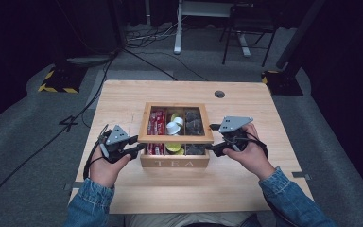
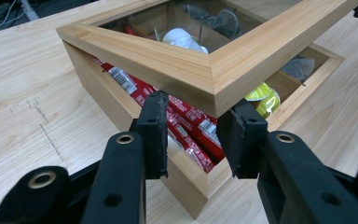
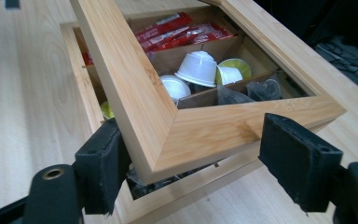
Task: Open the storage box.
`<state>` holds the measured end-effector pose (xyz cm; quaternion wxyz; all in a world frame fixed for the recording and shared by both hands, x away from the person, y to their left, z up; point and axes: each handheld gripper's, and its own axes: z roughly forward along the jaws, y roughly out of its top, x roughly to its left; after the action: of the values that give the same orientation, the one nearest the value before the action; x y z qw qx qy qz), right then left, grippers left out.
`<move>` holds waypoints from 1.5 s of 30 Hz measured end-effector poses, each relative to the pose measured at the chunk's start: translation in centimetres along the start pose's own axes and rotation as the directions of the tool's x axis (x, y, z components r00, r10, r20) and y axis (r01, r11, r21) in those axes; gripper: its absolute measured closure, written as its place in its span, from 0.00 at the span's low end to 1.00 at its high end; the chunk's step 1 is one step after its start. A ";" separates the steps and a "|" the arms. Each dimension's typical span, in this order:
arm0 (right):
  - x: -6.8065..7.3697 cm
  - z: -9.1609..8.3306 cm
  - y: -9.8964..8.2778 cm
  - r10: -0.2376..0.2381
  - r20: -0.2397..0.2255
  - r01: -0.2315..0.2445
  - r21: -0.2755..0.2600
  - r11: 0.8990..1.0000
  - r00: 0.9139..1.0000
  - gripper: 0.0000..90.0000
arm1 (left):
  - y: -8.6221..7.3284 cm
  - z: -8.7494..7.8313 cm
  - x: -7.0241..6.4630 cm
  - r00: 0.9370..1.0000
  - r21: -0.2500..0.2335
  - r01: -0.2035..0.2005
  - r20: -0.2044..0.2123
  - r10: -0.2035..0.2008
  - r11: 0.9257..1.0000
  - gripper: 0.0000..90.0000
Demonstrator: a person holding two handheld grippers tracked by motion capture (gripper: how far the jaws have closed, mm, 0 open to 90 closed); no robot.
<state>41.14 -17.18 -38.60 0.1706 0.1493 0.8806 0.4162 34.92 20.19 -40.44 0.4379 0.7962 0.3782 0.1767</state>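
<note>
Both hand-held grippers [image 1: 139,148] [image 1: 211,147] apparently open

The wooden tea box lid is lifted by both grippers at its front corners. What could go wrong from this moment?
1. The lid sits on each gripper at a corner only (left gripper, right gripper), so it might slip off and drop shut.
2. A falling lid may crack its glass pane.
3. Uneven lifting could twist the lid or shift the tea box on the table.

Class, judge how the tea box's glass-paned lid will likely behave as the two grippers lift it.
The lid looks rigid: a solid wooden frame. Its glass pane seems fragile if dropped. Raised at the front only, it probably pivots on rear hinges, though none are visible.
</note>
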 end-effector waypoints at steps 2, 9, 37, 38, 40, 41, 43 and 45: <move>0.1 0.1 0.1 -0.018 0.009 0.018 0.005 1.000 1.000 0.27 | 0.0 0.0 0.0 1.000 -0.002 0.000 0.000 0.000 1.000 0.70; 0.1 0.2 0.2 -0.010 0.008 0.010 0.019 1.000 1.000 0.27 | -0.1 0.0 0.0 1.000 -0.006 -0.004 -0.008 0.004 1.000 0.68; -2.4 -2.9 5.3 -0.089 0.070 0.093 -0.055 0.994 0.994 0.61 | 0.3 0.0 1.2 0.999 -0.070 -0.010 -0.039 0.007 0.998 0.51; -2.9 -3.0 5.8 -0.084 0.068 0.088 -0.061 0.994 0.994 0.61 | 0.3 0.0 1.3 0.999 -0.072 -0.008 -0.040 0.005 0.997 0.51; -3.5 -3.0 6.3 -0.073 0.063 0.077 -0.069 0.995 0.995 0.62 | 0.3 0.0 1.3 0.999 -0.073 -0.009 -0.040 0.006 0.997 0.51; -3.5 -3.0 6.3 -0.073 0.063 0.077 -0.069 0.995 0.995 0.62 | 0.3 0.1 1.4 0.999 -0.072 -0.008 -0.040 0.005 0.997 0.51; -4.2 -3.1 7.1 -0.071 0.070 0.076 -0.072 0.994 0.995 0.62 | 0.3 0.2 1.4 0.999 -0.071 -0.004 -0.044 0.001 0.997 0.50; -4.5 -3.1 7.4 -0.076 0.076 0.081 -0.071 0.994 0.994 0.63 | 0.3 0.2 1.6 0.999 -0.064 -0.001 -0.050 -0.003 0.998 0.47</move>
<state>44.74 -16.65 -30.17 0.2245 0.1234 0.8628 0.4358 36.21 21.16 -40.39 0.4537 0.7769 0.3836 0.2084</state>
